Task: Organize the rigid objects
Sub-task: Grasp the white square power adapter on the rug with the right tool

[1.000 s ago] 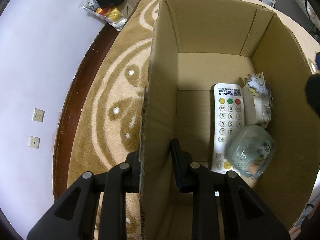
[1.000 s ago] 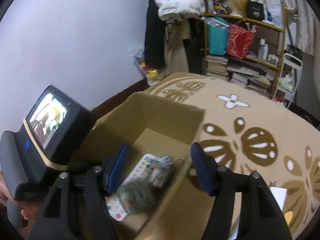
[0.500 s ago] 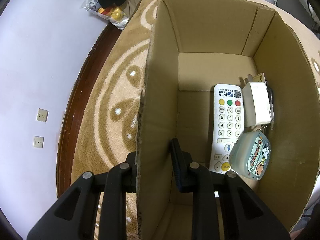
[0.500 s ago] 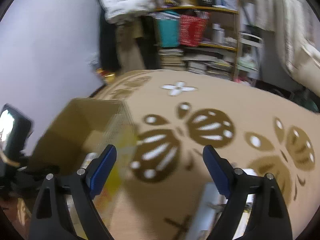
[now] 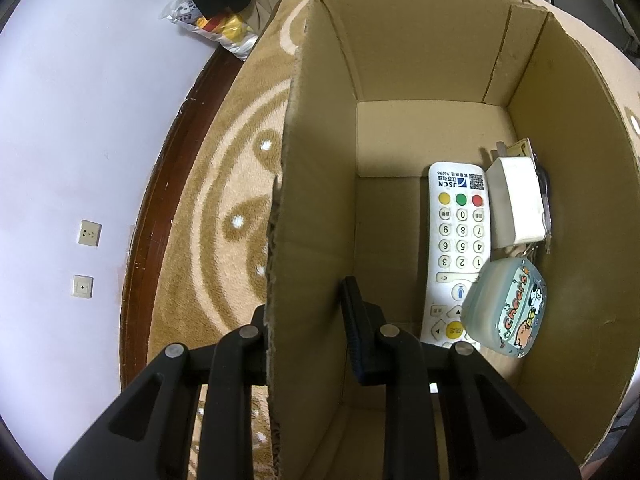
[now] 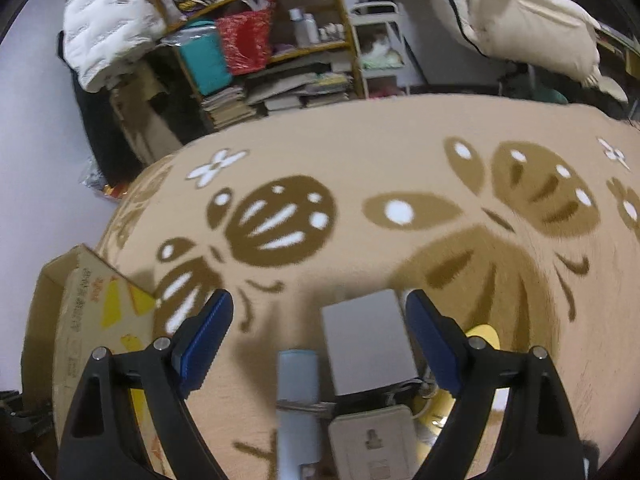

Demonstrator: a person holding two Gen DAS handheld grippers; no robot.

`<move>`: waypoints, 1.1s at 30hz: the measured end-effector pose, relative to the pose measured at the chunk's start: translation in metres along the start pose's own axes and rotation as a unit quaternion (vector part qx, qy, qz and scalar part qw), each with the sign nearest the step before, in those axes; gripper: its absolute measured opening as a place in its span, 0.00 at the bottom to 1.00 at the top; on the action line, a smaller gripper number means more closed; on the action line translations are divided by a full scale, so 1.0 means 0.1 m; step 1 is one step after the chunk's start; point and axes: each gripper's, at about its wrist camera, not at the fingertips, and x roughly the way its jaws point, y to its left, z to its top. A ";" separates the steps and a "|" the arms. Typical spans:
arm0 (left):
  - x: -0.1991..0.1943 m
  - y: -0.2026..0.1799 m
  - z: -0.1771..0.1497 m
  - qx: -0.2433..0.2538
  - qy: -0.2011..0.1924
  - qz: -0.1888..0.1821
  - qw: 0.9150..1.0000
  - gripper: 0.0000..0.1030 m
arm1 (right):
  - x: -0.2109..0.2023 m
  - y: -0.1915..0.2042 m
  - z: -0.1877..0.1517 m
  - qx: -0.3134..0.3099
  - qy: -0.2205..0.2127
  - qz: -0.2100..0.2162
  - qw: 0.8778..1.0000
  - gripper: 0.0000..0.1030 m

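Left gripper (image 5: 308, 316): clenched on the near-left wall of the cardboard box (image 5: 304, 200); one finger outside the wall, the other inside
Box contents, near: a pale green case (image 5: 505, 307) with a cartoon print and the word "Cheers", lying on the near end of the white remote (image 5: 457, 248); both against the right half of the box floor
Box contents, farther: a white charger block (image 5: 515, 204) just right of the remote's far end, touching the right wall; a small card or tag behind it, too hidden to identify
Right gripper (image 6: 318, 330): released, blue-padded fingers (image 6: 204, 330) wide apart, holding nothing; hovering over the patterned carpet (image 6: 360, 168)
Things under the right gripper: a pale blue cylinder (image 6: 298, 396) between the fingers; a grey flat slab (image 6: 366, 344) just to its right; a beige socket-like block (image 6: 370, 440) nearer; something yellow (image 6: 484, 332) partly hidden behind the right finger
Box in the right wrist view: at the left edge (image 6: 84, 312), yellow print on its outer wall
Far: cluttered shelves (image 6: 280, 36) with books and bags; white jacket (image 6: 106, 24) at far left
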 end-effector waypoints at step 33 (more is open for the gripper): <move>-0.05 -0.11 -0.01 0.015 -0.002 0.016 1.000 0.23 | 0.41 -0.17 -0.17 0.017 0.086 -0.055 0.995 0.57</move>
